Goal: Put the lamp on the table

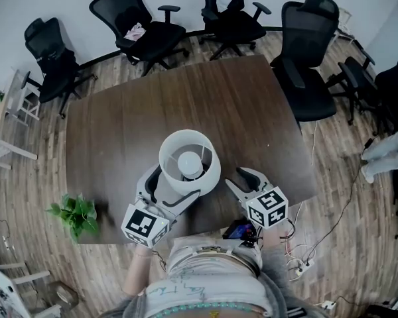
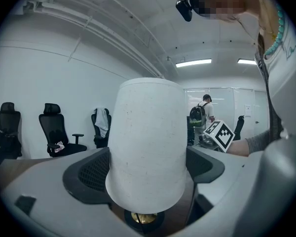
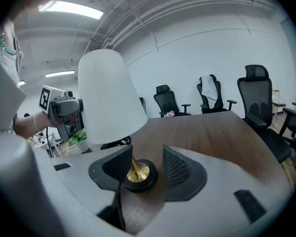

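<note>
The lamp (image 1: 189, 163) stands on the dark wooden table (image 1: 205, 105) near its front edge, and its white shade hides the base from above. My left gripper (image 1: 167, 192) is shut on the shade (image 2: 148, 142), with a pad against each side low down. The black base with its brass stem (image 3: 138, 174) rests on the tabletop. My right gripper (image 1: 240, 181) is just right of the lamp and open. Its fingertips (image 3: 116, 169) frame the base without touching it. A dark cord (image 3: 119, 206) trails from the base toward me.
A small potted plant (image 1: 76, 214) sits at the table's front left corner. Black office chairs (image 1: 146, 25) ring the far and right sides. A dark handheld device (image 1: 239, 229) is by my waist, and a power strip (image 1: 298, 265) lies on the floor. A person with a backpack (image 2: 200, 115) stands far off.
</note>
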The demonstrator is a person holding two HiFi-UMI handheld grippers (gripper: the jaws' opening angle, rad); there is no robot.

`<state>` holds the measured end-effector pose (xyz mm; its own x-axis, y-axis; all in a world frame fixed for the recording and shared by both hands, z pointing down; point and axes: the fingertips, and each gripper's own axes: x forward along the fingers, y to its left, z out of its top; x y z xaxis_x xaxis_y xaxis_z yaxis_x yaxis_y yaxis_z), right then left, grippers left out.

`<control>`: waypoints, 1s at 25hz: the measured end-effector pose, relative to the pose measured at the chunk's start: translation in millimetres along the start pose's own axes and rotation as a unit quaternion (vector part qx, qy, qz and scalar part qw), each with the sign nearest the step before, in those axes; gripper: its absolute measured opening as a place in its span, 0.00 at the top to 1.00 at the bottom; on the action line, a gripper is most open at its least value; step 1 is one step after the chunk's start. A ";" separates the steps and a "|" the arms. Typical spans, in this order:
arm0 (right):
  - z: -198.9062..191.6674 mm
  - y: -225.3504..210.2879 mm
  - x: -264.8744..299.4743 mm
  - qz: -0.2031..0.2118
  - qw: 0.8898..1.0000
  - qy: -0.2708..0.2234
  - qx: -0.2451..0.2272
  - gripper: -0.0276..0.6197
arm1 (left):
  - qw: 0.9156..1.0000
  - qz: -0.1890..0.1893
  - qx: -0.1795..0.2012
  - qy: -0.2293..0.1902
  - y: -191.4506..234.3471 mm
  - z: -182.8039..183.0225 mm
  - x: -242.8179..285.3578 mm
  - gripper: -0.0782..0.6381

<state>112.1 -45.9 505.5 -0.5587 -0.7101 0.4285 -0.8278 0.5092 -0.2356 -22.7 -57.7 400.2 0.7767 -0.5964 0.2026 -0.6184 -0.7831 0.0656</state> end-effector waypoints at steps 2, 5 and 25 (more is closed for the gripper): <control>0.8 0.1 -0.8 0.000 1.000 -0.001 0.000 0.67 | 1.000 0.002 -0.001 0.002 -1.2 0.5 -1.1 0.19; 1.6 1.1 -0.8 0.003 1.000 -0.002 -0.001 0.67 | 1.000 0.003 0.000 0.003 -3.1 -2.1 -2.7 0.19; 1.7 3.0 1.8 0.024 0.999 0.011 -0.021 0.67 | 1.000 0.006 -0.018 -0.004 -6.3 -8.4 -6.2 0.19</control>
<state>108.5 -46.5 504.0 -0.5966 -0.6734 0.4366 -0.7965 0.5634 -0.2194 -24.7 -47.5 406.8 0.7696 -0.6076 0.1960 -0.6319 -0.7689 0.0976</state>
